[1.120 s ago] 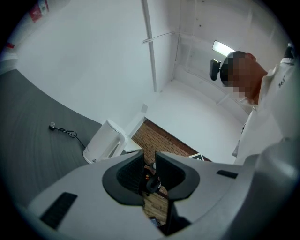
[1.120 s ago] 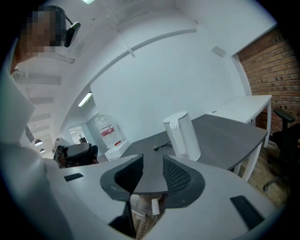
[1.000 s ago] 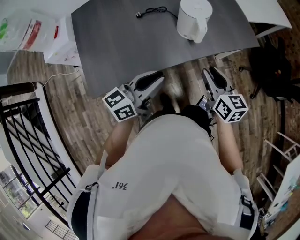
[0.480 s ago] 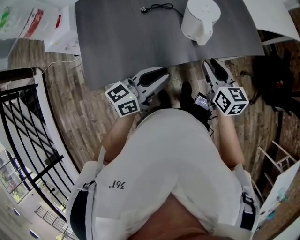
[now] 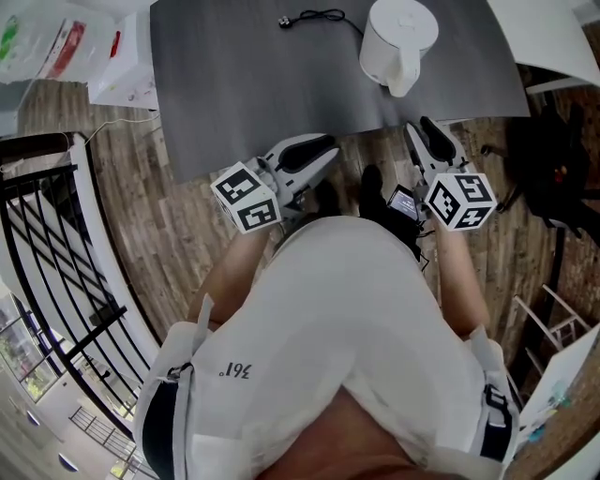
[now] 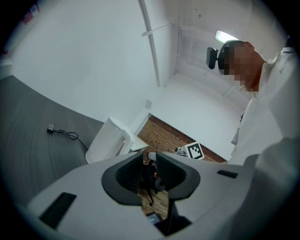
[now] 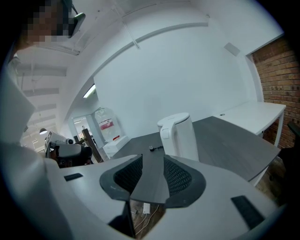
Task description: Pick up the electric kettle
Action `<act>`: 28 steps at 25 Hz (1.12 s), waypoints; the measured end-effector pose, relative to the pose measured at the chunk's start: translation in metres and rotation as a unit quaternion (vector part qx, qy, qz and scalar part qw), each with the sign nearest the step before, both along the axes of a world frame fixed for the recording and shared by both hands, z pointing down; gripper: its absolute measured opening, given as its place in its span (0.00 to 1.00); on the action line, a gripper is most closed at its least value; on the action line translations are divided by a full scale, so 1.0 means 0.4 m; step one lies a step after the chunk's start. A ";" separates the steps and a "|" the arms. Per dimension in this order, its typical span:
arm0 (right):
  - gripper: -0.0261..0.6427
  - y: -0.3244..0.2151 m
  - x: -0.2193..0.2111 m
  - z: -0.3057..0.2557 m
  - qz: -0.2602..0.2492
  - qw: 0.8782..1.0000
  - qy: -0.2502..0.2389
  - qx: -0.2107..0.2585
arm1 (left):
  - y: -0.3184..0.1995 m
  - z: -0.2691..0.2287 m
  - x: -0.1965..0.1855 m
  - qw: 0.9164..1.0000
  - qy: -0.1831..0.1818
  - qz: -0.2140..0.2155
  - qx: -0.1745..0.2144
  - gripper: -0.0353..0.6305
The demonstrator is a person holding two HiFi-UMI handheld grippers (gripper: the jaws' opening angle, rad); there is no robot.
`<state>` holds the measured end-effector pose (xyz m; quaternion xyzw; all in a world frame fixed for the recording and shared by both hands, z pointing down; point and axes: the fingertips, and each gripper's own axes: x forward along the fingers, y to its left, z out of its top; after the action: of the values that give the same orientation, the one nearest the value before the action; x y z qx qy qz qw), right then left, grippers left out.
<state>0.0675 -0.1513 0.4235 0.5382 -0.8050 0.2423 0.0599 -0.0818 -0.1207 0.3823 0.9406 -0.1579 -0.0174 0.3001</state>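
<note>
While both grippers hang short of the table, kettle untouched

Head view: kettle [image 5: 398, 42] upright near table [image 5: 244, 84] edge, handle toward right gripper [image 5: 429, 133]; left gripper [image 5: 319, 152] farther off.
Left gripper view: jaws slightly parted, empty.
Right gripper view: jaws apart, empty, kettle ahead.
Risk: shallow handle pinch slips; cord [image 5: 314, 17] could drag.

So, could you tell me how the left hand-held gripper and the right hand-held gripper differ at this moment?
The left hand-held gripper has its jaws only narrowly apart; the right hand-held gripper has them clearly wider. The right one faces the electric kettle almost head-on, while the left one has it off to one side. Both are empty and short of the kettle.
</note>
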 end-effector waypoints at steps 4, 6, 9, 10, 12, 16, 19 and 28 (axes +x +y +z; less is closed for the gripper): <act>0.23 -0.012 0.010 -0.007 -0.002 1.000 0.008 0.006 | -0.014 0.005 0.024 1.000 -0.011 0.013 0.014 0.17; 0.24 -0.020 0.013 -0.012 -0.004 1.000 0.013 0.010 | -0.027 0.006 0.037 0.999 -0.018 0.017 0.023 0.19; 0.25 -0.034 0.015 -0.018 -0.009 1.000 0.019 0.015 | -0.052 0.010 0.058 0.999 -0.033 0.022 0.037 0.22; 0.26 -0.039 0.015 -0.020 -0.011 1.000 0.022 0.017 | -0.060 0.013 0.066 0.998 -0.038 0.025 0.042 0.24; 0.26 -0.051 0.015 -0.024 -0.014 0.999 0.027 0.021 | -0.075 0.021 0.084 0.997 -0.047 0.033 0.049 0.25; 0.27 -0.077 0.011 -0.027 -0.022 0.999 0.033 0.026 | -0.105 0.052 0.118 0.995 -0.064 0.048 0.055 0.25; 0.27 -0.099 0.010 -0.025 -0.027 0.998 0.039 0.027 | -0.132 0.080 0.139 0.994 -0.081 0.050 0.056 0.26; 0.29 -0.159 0.011 -0.007 -0.042 0.998 0.047 0.024 | -0.185 0.152 0.224 0.986 -0.129 0.073 0.070 0.34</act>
<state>0.0720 -0.2151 0.4205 0.5165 -0.8285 0.1943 0.0951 0.0078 -0.1948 0.4431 0.9626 -0.1241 0.1152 0.2114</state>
